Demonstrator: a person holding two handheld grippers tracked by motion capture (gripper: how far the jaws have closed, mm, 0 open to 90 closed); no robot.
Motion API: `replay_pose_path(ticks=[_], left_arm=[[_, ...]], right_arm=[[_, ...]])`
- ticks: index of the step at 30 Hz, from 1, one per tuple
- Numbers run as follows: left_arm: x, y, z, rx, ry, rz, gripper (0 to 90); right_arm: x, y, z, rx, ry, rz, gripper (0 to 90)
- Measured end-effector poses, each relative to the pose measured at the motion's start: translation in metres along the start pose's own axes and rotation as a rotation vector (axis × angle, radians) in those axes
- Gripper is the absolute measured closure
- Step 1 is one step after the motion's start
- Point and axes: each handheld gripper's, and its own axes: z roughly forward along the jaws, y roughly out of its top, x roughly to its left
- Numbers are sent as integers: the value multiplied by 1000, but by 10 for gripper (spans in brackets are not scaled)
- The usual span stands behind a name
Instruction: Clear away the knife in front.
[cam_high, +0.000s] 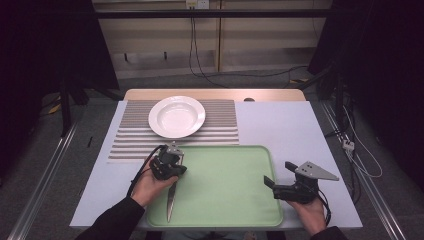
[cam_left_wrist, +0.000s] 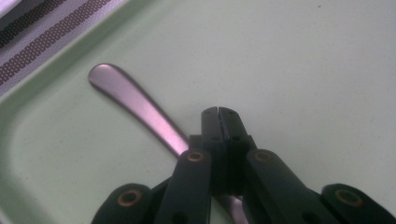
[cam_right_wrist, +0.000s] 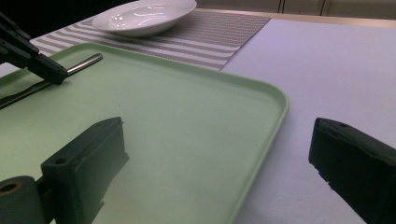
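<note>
The left claw (cam_left_wrist: 218, 112) is seen pressed together over the knife (cam_left_wrist: 140, 107), its tips just above the handle, nothing visibly clamped between them. The knife is laid inside the green tray (cam_high: 230, 190), along the tray's left edge. The right claw (cam_right_wrist: 219, 154) is held wide apart over the tray's right rim. Beyond the tray, a white plate (cam_high: 177, 116) is set on a striped mat (cam_high: 220, 125) on the bench (cam_high: 280, 125).

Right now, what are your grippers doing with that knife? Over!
Left gripper shut over the knife, grip unclear. Right gripper open, holding nothing, at the green tray edge. Nothing in the way. Over.
</note>
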Motion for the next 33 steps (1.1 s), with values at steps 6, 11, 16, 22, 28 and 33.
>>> replay_pose_path(ticks=[6, 11, 16, 22, 28, 33], left_arm=[[0, -4, -4, 11, 5, -5, 892], [1, -10, -9, 14, 12, -10, 888], [0, -16, -14, 23, 26, -17, 881], [4, -25, -21, 24, 30, -37, 885], [10, -30, -25, 22, 29, -58, 895], [16, -31, -26, 20, 35, -81, 900]], right_arm=[[0, 0, 0, -1, -2, 1, 38], [0, 0, 0, -1, -2, 1, 38], [0, 0, 0, 0, 0, 2, 38], [0, 0, 0, 2, -3, 1, 38], [0, 0, 1, 2, -1, 3, 38], [0, 0, 1, 3, -3, 4, 38]])
